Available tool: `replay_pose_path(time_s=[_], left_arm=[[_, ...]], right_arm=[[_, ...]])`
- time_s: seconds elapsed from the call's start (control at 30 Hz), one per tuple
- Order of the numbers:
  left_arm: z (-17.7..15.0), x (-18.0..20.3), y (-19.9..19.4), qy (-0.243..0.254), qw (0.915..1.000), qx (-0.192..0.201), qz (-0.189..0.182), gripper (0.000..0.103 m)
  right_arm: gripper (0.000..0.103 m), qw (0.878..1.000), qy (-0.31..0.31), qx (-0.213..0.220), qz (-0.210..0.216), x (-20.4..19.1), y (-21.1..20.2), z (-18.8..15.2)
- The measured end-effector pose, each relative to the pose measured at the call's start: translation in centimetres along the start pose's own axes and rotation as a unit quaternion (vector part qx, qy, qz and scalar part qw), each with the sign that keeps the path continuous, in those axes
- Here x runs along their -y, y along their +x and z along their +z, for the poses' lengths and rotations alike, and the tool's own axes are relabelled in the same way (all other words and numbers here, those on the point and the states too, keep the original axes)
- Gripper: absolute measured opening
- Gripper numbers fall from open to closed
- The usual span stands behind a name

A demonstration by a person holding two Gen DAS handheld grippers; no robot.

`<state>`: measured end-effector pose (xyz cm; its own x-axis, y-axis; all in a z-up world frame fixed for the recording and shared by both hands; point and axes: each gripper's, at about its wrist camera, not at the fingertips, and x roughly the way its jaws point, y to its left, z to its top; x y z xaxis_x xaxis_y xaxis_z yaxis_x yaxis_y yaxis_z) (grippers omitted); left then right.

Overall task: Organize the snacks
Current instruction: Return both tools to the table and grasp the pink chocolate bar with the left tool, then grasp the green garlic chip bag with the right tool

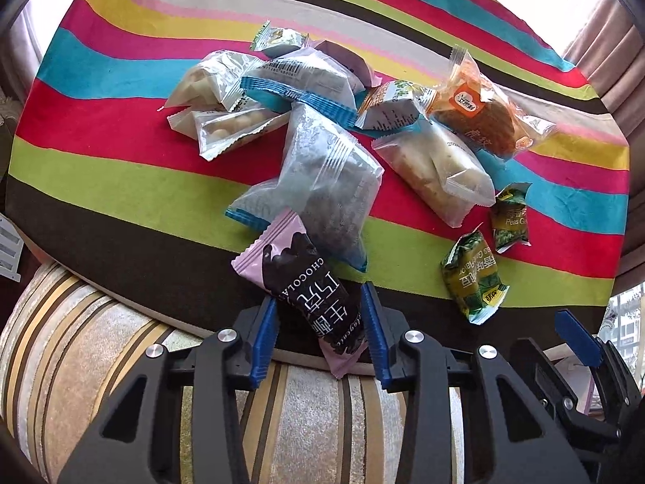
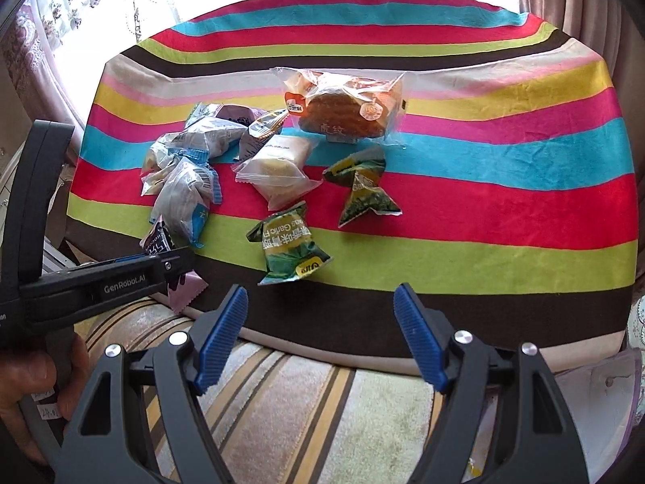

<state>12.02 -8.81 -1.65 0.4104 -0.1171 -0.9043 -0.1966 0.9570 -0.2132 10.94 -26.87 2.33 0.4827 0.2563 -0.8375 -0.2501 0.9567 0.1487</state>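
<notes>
While my left gripper has its blue pads pressed on the pink-and-black chocolate packet at the near edge of the striped cloth, the hold sits low on a slippery wrapper, so I judge it could slide out or twist if I lift fast. At about twelve o'clock from that packet, a clear blue-edged packet overlaps its top end, and pulling up could drag it along. My right gripper hangs with jaws wide apart and empty, the green pea packet near its eleven o'clock, so a careless sweep could knock it off.
</notes>
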Motion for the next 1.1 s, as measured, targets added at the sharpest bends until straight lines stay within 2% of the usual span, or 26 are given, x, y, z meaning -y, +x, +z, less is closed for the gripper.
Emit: replay_pose_path(time_s=[0.07, 0.17, 0.37, 0.67, 0.93, 1.1], left_arm=[[-0.1, -0.1, -0.1, -0.001, 1.0, 0.0, -0.003, 0.025], [-0.4, -0.3, -0.4, 0.001, 1.0, 0.004, -0.003, 0.019], [-0.7, -0.8, -0.7, -0.006, 0.9998, 0.007, -0.016, 0.019], [-1.6, -1.9, -2.3, -0.013, 0.9992, 0.023, -0.031, 0.018], [-1.8, -1.5, -3.0, -0.004, 0.9989, 0.036, -0.031, 0.018], [-2.2, -0.7, -3.7, 0.008, 0.9986, 0.043, -0.028, 0.018]], right_arm=[[0.076, 1.0, -0.006, -0.002, 0.002, -0.4, 0.6, 0.5], [0.076, 1.0, -0.01, -0.008, 0.005, -0.8, 1.5, 1.1], [0.075, 1.0, -0.013, -0.026, 0.011, -1.2, 3.5, 2.0], [0.052, 0.998, -0.006, -0.055, 0.027, -1.4, 5.7, 2.5], [0.044, 0.998, -0.012, -0.047, 0.03, -1.6, 5.6, 2.1], [0.043, 0.999, 0.003, -0.021, 0.05, -1.1, 3.6, 1.5]])
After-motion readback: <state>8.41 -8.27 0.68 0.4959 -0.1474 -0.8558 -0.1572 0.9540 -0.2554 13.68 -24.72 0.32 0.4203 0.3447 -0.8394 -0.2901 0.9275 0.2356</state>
